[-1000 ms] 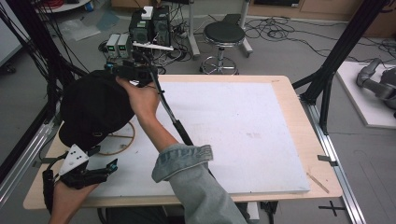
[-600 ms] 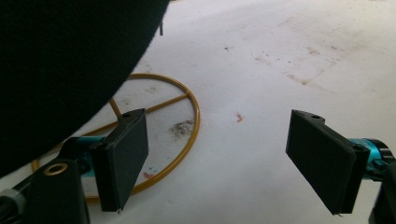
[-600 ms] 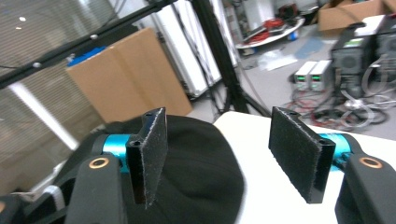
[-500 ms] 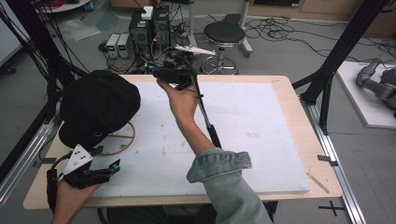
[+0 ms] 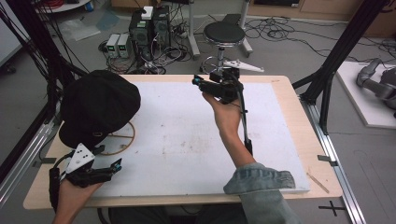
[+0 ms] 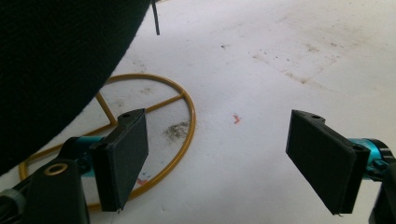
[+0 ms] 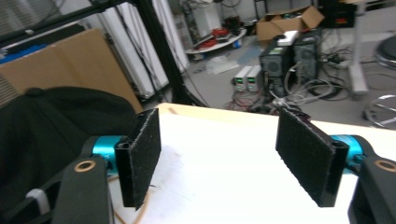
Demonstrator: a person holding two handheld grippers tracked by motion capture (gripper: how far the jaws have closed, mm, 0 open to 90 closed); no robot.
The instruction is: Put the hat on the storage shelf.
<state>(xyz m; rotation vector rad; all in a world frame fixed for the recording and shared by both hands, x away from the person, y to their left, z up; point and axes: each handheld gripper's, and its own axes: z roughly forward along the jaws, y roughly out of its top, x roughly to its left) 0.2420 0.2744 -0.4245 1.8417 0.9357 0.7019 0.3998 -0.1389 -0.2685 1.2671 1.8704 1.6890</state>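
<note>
A black hat (image 5: 98, 109) sits on a gold wire stand (image 5: 127, 139) at the left of the table. My left gripper (image 5: 116, 165) rests low at the near left, just in front of the stand, jaws open and empty. In the left gripper view the hat (image 6: 56, 56) hangs over the stand's ring (image 6: 187, 107), beyond the left gripper (image 6: 224, 163). My right gripper (image 5: 197, 81) is held above the far middle of the table and points left toward the hat (image 7: 46, 126). The right gripper (image 7: 219, 158) has just been opening its jaws, with nothing between them.
A white mat (image 5: 187, 140) covers most of the wooden table (image 5: 299, 107). A thin stick (image 5: 317, 181) lies near the right front corner. Behind the table stand a stool (image 5: 224, 33) and computer boxes (image 5: 149, 23) amid cables. Black frame posts (image 5: 327, 93) flank the table.
The right gripper has moved from the hat's side rightward to the far middle of the table, and its jaws stand wider. The left gripper has kept still.
</note>
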